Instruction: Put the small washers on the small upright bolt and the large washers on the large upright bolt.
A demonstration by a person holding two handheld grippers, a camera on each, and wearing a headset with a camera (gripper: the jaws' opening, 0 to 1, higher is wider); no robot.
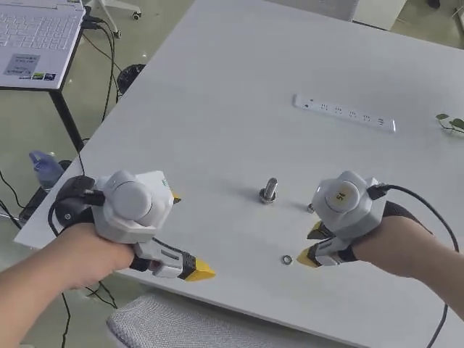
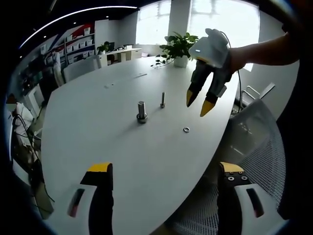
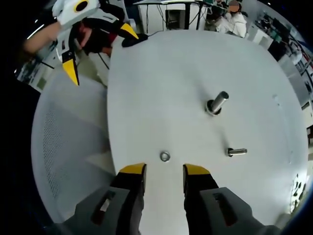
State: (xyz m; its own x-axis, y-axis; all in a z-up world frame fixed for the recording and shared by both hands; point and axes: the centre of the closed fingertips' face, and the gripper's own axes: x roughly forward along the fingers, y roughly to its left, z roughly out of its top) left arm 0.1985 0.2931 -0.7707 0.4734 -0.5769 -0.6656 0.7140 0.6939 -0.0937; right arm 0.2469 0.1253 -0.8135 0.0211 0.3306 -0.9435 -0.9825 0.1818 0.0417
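On the white table (image 1: pixel 217 109) stand a large upright bolt (image 1: pixel 269 191) with a washer at its foot and a small upright bolt (image 1: pixel 310 208), partly hidden by my right gripper (image 1: pixel 310 245). One small washer (image 1: pixel 287 259) lies flat near the front edge, just left of the right gripper's tips. In the right gripper view the washer (image 3: pixel 165 156) lies just ahead of the open, bare jaws (image 3: pixel 164 170), with the large bolt (image 3: pixel 216 103) and small bolt (image 3: pixel 236 152) beyond. My left gripper (image 1: pixel 188 233) hovers wide open and bare at the front left, its view facing the bolts (image 2: pixel 142 112).
A white power strip (image 1: pixel 344 112) lies far across the table. A laptop (image 1: pixel 36 40) sits on a side stand at the left, with cables and a water bottle (image 1: pixel 45 168) on the floor. A grey mesh chair (image 1: pixel 181 322) stands against the table's front edge.
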